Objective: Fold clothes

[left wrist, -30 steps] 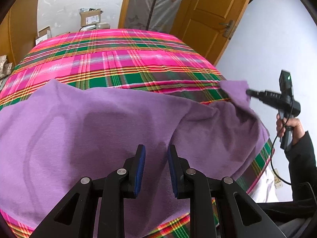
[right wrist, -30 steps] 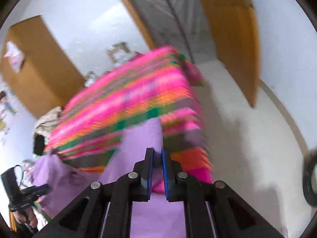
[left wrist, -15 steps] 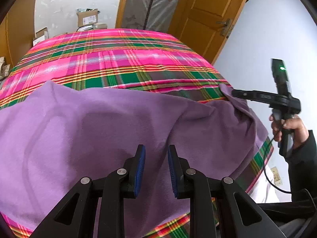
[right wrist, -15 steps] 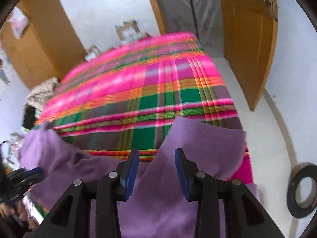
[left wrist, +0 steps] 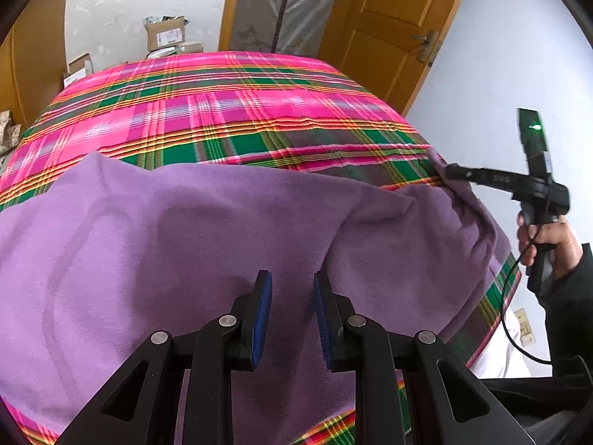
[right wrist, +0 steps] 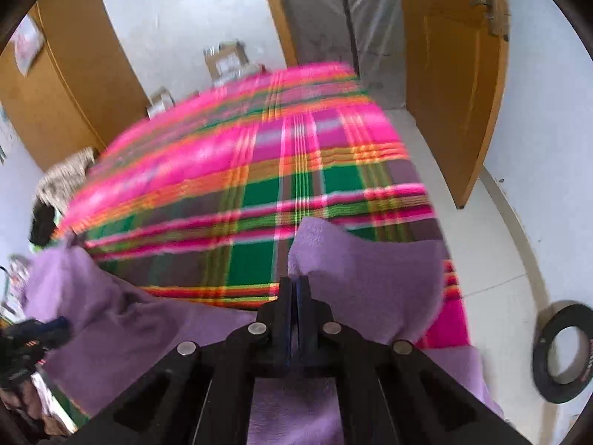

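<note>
A purple garment [left wrist: 207,244] lies spread over the near half of a bed covered by a pink and green plaid sheet [left wrist: 229,111]. My left gripper [left wrist: 292,282] hovers just above the middle of the garment, open, with nothing between its blue pads. In the left wrist view my right gripper [left wrist: 450,175] pinches the garment's far right corner at the bed's edge, held by a hand [left wrist: 546,237]. In the right wrist view my right gripper [right wrist: 294,282] is shut on that purple corner [right wrist: 355,259], which stands up in a fold.
A wooden door [left wrist: 393,26] and a plastic-covered doorway stand beyond the bed. Cardboard boxes [left wrist: 165,31] sit on the floor at the far end. A black ring [right wrist: 563,352] lies on the floor right of the bed. A wooden wardrobe [right wrist: 70,85] is at the left.
My right gripper was open over the garment's corner half a second ago and has now shut on it. The left gripper has stayed open in the same place.
</note>
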Tool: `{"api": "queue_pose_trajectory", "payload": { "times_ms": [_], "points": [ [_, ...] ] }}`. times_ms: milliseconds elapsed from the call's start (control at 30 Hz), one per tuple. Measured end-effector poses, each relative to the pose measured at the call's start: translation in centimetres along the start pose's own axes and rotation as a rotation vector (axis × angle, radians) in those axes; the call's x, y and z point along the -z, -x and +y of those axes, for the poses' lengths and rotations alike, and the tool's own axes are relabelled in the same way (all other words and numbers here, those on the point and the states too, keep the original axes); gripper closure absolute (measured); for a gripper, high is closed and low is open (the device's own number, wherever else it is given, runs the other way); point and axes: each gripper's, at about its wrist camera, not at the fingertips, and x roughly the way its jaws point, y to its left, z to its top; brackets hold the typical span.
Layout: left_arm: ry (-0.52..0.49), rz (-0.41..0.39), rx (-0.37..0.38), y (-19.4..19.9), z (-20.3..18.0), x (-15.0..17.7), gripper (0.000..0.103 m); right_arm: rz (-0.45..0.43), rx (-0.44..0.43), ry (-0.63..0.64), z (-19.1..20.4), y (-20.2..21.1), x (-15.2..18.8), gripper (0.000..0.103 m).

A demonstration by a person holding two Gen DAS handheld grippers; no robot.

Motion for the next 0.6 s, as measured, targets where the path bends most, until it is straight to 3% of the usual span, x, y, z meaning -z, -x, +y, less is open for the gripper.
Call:
{"api": "queue_pose_trajectory", "payload": {
  "times_ms": [100,300,533,600],
  "points": [
    [-0.008,0.0,0.01,0.1,-0.3,0.2,0.079,-0.076,-0.022,-0.056,-1.5,2.9,0.5,0.101],
    [-0.031,-0.001,0.035,0.2,-1.5,0.6,0.079,-0.168,0.015,-0.187,-5.6,7.4,2.8,0.101],
    [-0.076,0.017,0.056,-0.2,-3.4,1.0,0.079,-0.127,-0.043,-0.362,-9.8,8.1,8.0,0.099],
    [-0.089,0.027,0.064,-0.6,-3.9,1.1,0.069,-0.104,-0.08,-0.424,-10.8,7.4,9.2,0.099]
  ]
}}
